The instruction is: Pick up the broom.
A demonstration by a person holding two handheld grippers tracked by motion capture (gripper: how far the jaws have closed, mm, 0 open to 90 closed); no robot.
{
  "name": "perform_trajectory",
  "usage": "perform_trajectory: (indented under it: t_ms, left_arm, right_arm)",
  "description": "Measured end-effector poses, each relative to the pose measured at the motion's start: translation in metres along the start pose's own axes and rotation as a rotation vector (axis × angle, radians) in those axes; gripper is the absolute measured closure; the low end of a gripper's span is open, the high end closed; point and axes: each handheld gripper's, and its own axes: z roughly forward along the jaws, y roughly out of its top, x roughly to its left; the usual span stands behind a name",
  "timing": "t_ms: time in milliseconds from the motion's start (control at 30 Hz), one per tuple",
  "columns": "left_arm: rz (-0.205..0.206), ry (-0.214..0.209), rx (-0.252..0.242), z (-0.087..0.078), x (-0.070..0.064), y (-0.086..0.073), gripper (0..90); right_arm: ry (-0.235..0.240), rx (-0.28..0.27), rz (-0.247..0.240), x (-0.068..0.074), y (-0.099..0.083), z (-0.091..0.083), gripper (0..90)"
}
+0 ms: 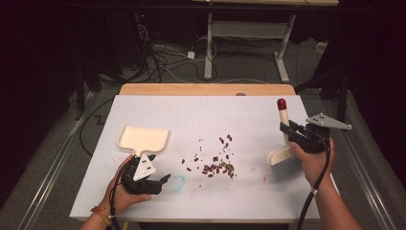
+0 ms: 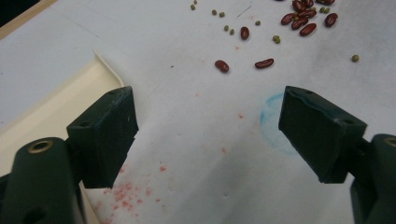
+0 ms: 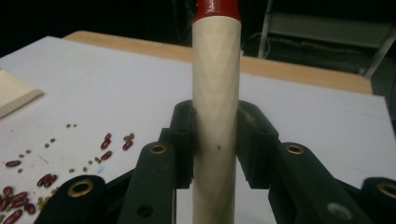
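A cream dustpan [image 1: 143,138] lies flat on the white table at the left, its handle pointing toward the person. Just below it my left gripper [image 1: 163,181] is open over bare paper and points right. In the left gripper view the dustpan [image 2: 56,100] lies beside the left jaw, and my left gripper [image 2: 208,105] holds nothing. Red beans and small green ones [image 1: 218,165] are scattered mid-table. My right gripper [image 1: 291,130] is shut on the cream, red-tipped handle of a brush [image 1: 283,115], whose grey bristles [image 1: 286,167] hang at table level. In the right gripper view both jaws clamp the brush handle [image 3: 215,84].
White paper covers the table [image 1: 206,115], with a wooden edge [image 1: 206,89] at the far side. A faint blue ring [image 2: 275,121] and red smudges [image 2: 126,193] mark the paper near my left gripper. Cables and desk legs [image 1: 208,52] stand on the floor beyond.
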Motion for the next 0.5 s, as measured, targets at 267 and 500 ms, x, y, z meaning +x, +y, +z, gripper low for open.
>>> perform_trajectory:
  t_ms: [267,500]
  left_arm:
    - [-0.069,-0.101,-0.087,-0.005,-0.005,0.021,20.0]
    - [0.008,-0.293,-0.197,0.011,-0.048,0.087,21.4]
  right_arm:
    - [0.027,-0.086,-0.033,0.024,0.012,-0.012,70.0]
    - [0.047,-0.134,-0.074,0.058,0.019,-0.012,69.9]
